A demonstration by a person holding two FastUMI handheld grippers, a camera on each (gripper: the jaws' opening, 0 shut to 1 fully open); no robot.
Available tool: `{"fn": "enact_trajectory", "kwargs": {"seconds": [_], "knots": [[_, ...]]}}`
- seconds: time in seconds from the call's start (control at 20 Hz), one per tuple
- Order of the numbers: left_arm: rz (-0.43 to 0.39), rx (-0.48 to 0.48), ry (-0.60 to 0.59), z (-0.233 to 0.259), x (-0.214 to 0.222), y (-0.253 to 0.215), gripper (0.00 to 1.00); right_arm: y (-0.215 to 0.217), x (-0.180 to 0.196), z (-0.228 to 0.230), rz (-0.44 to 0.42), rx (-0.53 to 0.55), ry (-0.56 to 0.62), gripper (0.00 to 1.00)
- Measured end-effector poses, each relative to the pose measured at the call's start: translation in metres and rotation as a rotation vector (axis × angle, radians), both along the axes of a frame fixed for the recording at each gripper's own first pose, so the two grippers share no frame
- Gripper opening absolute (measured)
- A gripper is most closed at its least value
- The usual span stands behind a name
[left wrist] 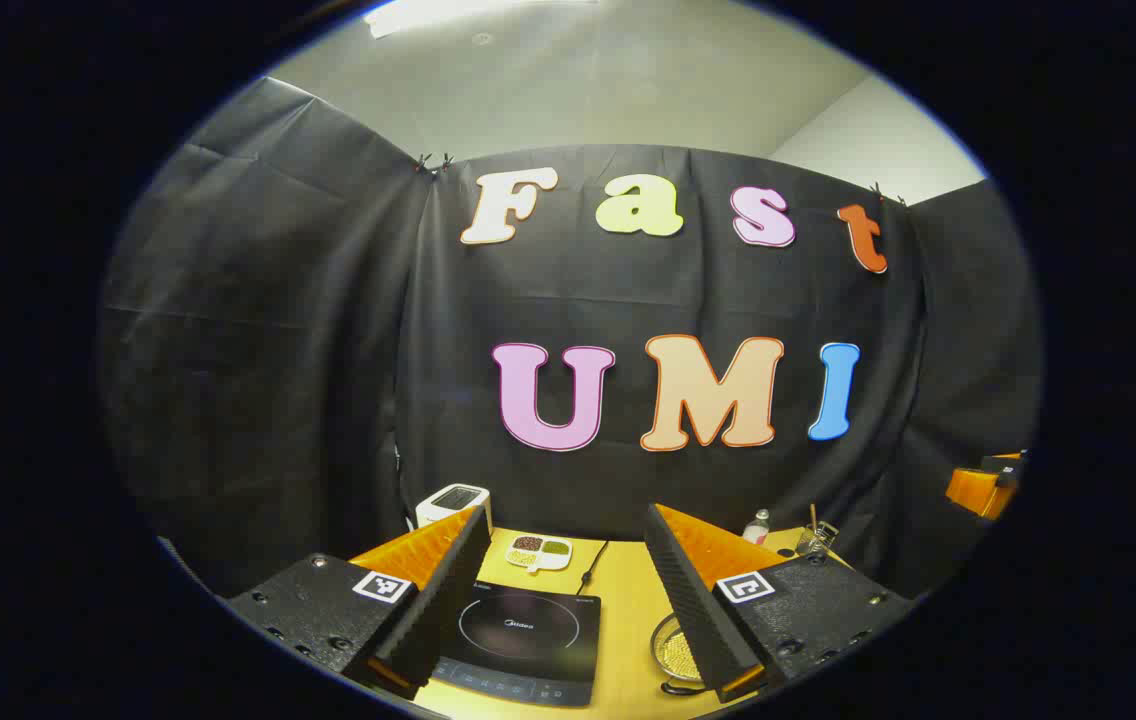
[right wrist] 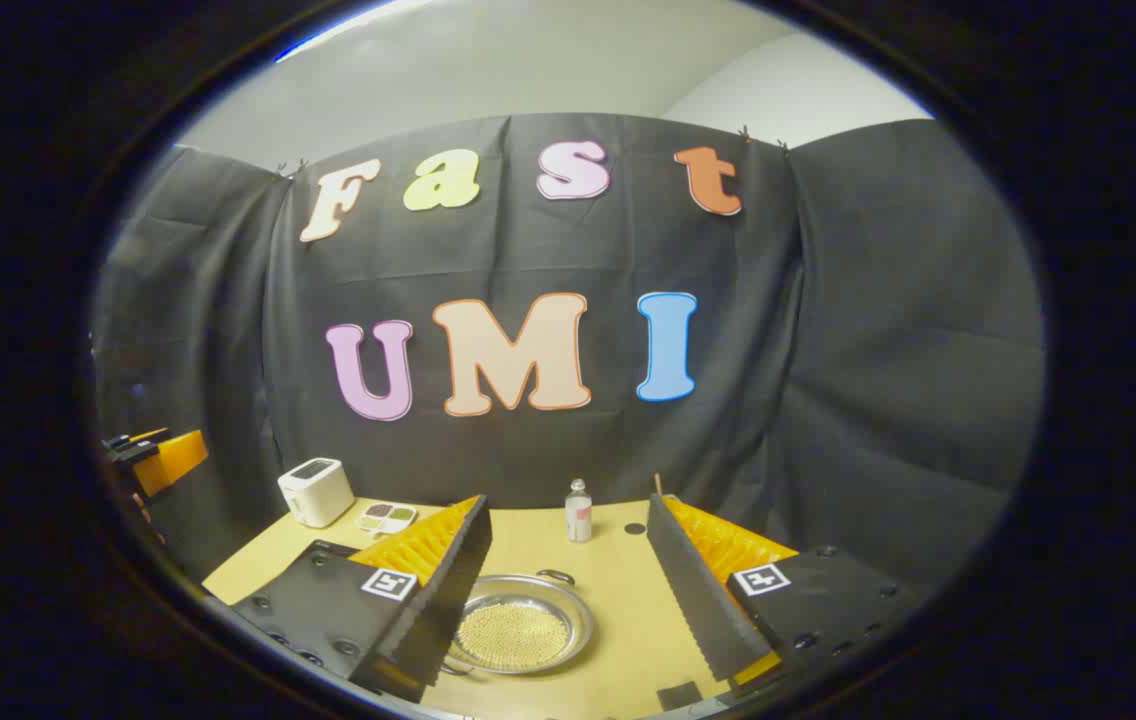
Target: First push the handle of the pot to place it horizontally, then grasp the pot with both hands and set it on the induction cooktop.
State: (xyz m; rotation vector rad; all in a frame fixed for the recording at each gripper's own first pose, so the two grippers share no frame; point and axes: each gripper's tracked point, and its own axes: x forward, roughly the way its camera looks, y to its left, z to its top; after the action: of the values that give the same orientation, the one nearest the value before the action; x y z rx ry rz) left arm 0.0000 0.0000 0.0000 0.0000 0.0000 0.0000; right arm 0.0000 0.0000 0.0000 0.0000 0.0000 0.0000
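A shallow metal pot (right wrist: 518, 632) holding small yellow beads sits on the wooden table (right wrist: 618, 640), low between my right gripper's fingers. A small dark loop handle (right wrist: 556, 576) shows on its far rim. My right gripper (right wrist: 568, 502) hovers above the table, open and holding nothing. In the left gripper view the black induction cooktop (left wrist: 528, 632) lies below and between the fingers. The pot (left wrist: 673, 650) is to its right, half hidden behind the right finger (left wrist: 693, 590). My left gripper (left wrist: 564, 520) is open with nothing in it.
At the table's back stand a white toaster (right wrist: 316, 490), a divided dish of grains (right wrist: 386, 517) and a small bottle (right wrist: 578, 512). A glass with a stick (left wrist: 816, 538) stands at the back right. The cooktop's cord (left wrist: 593, 565) runs toward the wall.
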Motion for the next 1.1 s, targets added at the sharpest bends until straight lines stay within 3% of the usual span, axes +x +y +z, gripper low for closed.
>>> {"fn": "enact_trajectory", "kwargs": {"seconds": [0.25,0.35,0.45,0.55,0.6,0.65,0.7,0.75,0.8,0.85,1.0,1.1], "knots": [[0.002,0.032,-0.005,0.002,0.001,-0.01,0.95,-0.006,-0.002,-0.006,0.003,0.003,0.013,0.93],[-0.007,0.03,0.0,0.001,-0.001,-0.018,0.92,-0.008,0.001,-0.009,0.012,0.026,0.026,0.93],[-0.005,0.033,0.001,0.002,-0.001,-0.02,0.95,-0.009,0.006,-0.011,0.021,0.037,0.036,0.93],[0.002,0.045,0.006,0.0,-0.002,-0.019,0.92,-0.012,0.01,-0.008,0.021,0.03,0.033,0.93],[0.005,0.05,0.009,-0.002,-0.002,-0.019,0.95,-0.014,0.011,-0.006,0.019,0.024,0.028,0.98],[0.009,0.053,0.012,-0.002,-0.002,-0.018,0.95,-0.013,0.012,-0.004,0.019,0.021,0.025,0.93],[0.011,0.053,0.016,-0.004,-0.003,-0.017,0.92,-0.012,0.012,-0.003,0.023,0.022,0.021,0.93],[0.014,0.05,0.019,-0.005,-0.004,-0.017,0.95,-0.011,0.012,-0.001,0.029,0.026,0.017,0.93],[0.015,0.047,0.02,-0.006,-0.005,-0.017,0.92,-0.01,0.011,-0.002,0.032,0.027,0.016,0.93],[0.017,0.047,0.022,-0.005,-0.006,-0.016,0.95,-0.012,0.011,-0.001,0.031,0.026,0.017,0.93],[0.03,0.057,0.026,-0.008,-0.007,-0.012,0.92,-0.015,0.009,-0.003,0.029,0.031,0.024,0.93],[0.042,0.062,0.03,-0.011,-0.011,-0.009,0.95,-0.017,0.008,-0.006,0.037,0.035,0.034,0.93]]}}
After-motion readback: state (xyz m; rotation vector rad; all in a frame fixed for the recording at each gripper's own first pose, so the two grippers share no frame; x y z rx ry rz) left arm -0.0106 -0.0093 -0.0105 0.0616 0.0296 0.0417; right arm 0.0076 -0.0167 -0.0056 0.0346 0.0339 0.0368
